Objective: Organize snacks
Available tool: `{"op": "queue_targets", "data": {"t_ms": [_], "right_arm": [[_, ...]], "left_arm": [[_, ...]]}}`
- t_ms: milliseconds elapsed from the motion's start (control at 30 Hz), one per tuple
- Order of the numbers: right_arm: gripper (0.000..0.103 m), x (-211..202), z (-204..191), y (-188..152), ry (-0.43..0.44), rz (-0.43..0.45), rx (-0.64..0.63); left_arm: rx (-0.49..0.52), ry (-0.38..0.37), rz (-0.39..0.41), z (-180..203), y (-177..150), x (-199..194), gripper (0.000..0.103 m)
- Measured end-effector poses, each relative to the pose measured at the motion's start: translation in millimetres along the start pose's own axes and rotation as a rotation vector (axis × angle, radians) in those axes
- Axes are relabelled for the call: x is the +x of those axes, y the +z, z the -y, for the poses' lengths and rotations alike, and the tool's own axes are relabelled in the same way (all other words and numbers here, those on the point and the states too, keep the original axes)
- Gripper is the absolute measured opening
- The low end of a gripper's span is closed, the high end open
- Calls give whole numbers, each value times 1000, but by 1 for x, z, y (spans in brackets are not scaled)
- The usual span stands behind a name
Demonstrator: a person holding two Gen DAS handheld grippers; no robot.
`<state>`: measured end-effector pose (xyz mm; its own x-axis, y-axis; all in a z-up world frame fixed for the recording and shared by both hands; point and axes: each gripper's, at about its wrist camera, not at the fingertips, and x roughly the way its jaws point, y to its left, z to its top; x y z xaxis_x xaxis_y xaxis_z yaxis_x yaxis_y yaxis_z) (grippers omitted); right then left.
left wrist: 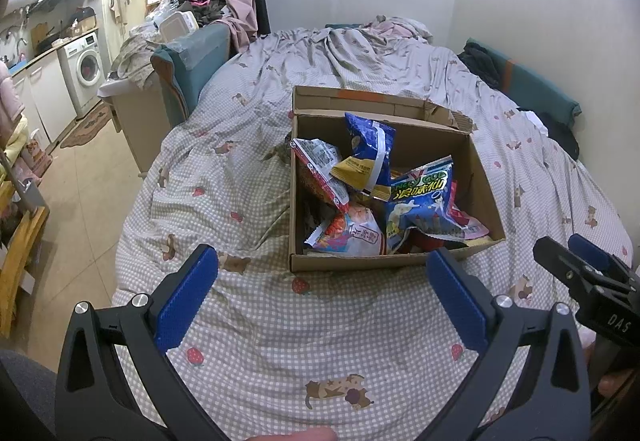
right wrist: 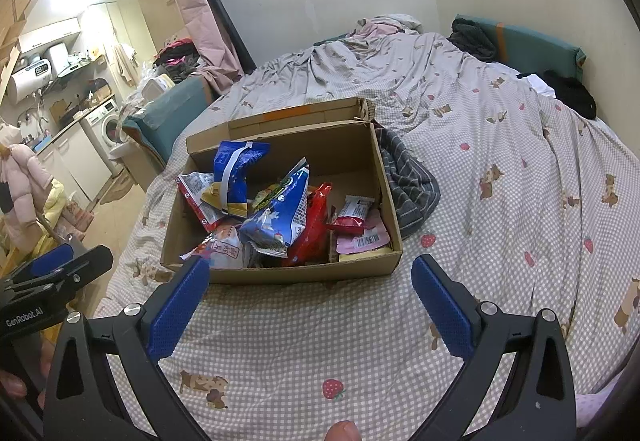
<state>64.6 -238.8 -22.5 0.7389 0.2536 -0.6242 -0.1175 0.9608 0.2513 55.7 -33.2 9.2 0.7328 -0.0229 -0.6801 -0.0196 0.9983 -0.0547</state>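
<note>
An open cardboard box (left wrist: 486, 177) sits on the bed, also in the right wrist view (right wrist: 384, 185). It holds several snack bags: a blue bag (left wrist: 370, 149) standing at the back, a blue and white bag (left wrist: 424, 201), a red-edged packet (left wrist: 318, 171) and a pink and white bag (left wrist: 352, 237). The right wrist view also shows a red bag (right wrist: 314, 225) and a pink pouch (right wrist: 362, 241). My left gripper (left wrist: 322, 293) is open and empty, just in front of the box. My right gripper (right wrist: 310, 297) is open and empty, also just before the box.
The bed has a checked quilt (left wrist: 248, 181) with bunched covers at the back. A striped grey cloth (right wrist: 412, 181) lies right of the box. Dark clothes (right wrist: 572, 93) lie by the wall. A teal headboard (left wrist: 192, 69), floor and washing machine (left wrist: 86, 69) are at left.
</note>
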Motion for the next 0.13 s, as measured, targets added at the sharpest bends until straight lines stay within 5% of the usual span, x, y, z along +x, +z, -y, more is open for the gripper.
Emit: {"op": "queue_targets", "data": {"t_ms": [133], "right_arm": [[103, 0, 0, 0, 0, -3, 1]], "left_arm": [[2, -6, 1, 1, -1, 0, 103]]}}
